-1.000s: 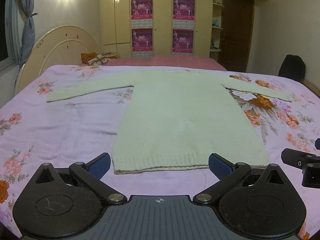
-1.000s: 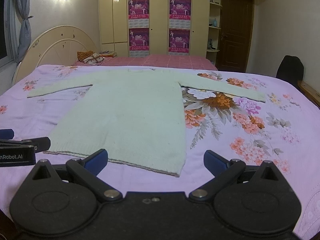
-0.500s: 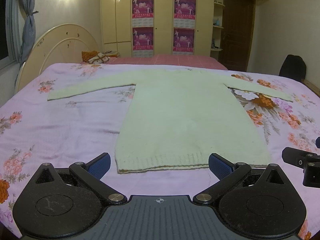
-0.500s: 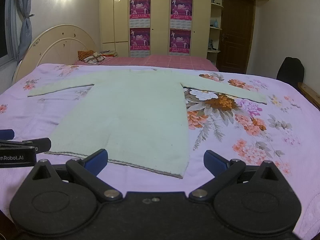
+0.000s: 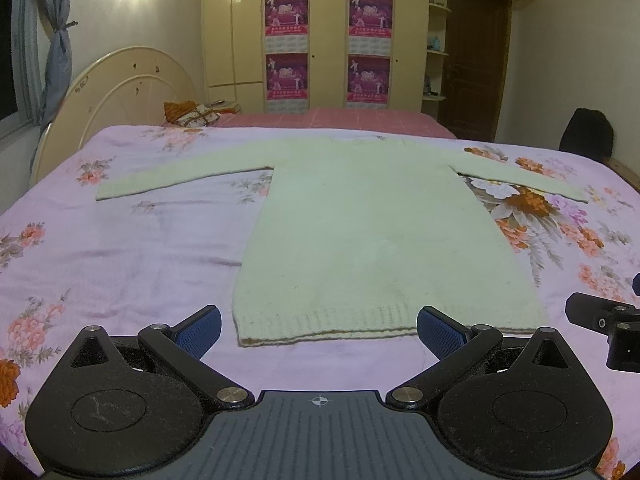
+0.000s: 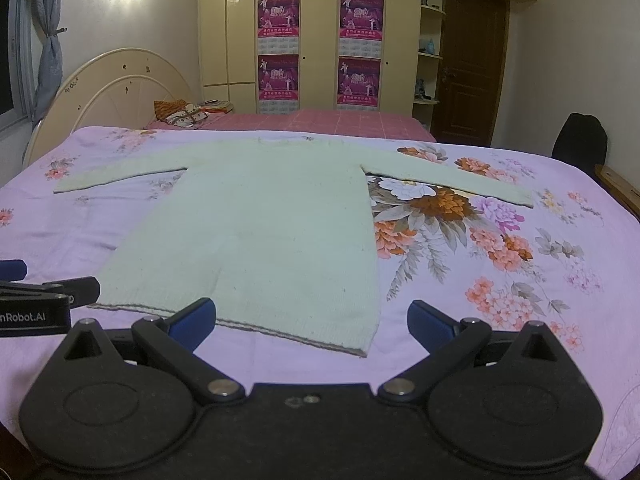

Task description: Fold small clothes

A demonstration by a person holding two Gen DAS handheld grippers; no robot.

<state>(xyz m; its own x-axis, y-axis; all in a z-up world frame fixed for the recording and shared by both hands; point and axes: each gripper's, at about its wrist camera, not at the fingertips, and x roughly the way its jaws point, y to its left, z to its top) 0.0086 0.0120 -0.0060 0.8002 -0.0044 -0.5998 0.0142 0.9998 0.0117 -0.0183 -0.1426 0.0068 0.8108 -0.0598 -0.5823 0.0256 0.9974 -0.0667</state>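
Note:
A pale cream knitted sweater (image 5: 372,232) lies flat on the bed with both sleeves spread out, its ribbed hem toward me. In the right wrist view the same sweater (image 6: 264,232) fills the left and middle of the bed. My left gripper (image 5: 319,330) hovers open just short of the hem, with nothing between its blue pads. My right gripper (image 6: 312,322) is open too, near the hem's right corner, holding nothing. Each gripper shows at the edge of the other's view: right gripper (image 5: 604,326), left gripper (image 6: 40,300).
The bed carries a lilac floral sheet (image 5: 120,248) with a cream headboard (image 5: 116,96) at the left. A pink bed (image 5: 340,118) and a wardrobe with posters (image 5: 328,48) stand behind. A dark chair (image 5: 586,134) sits at the far right.
Both grippers have drifted slightly, so the sweater sits a little further right in each view. Both stay open. The sweater lies as before.

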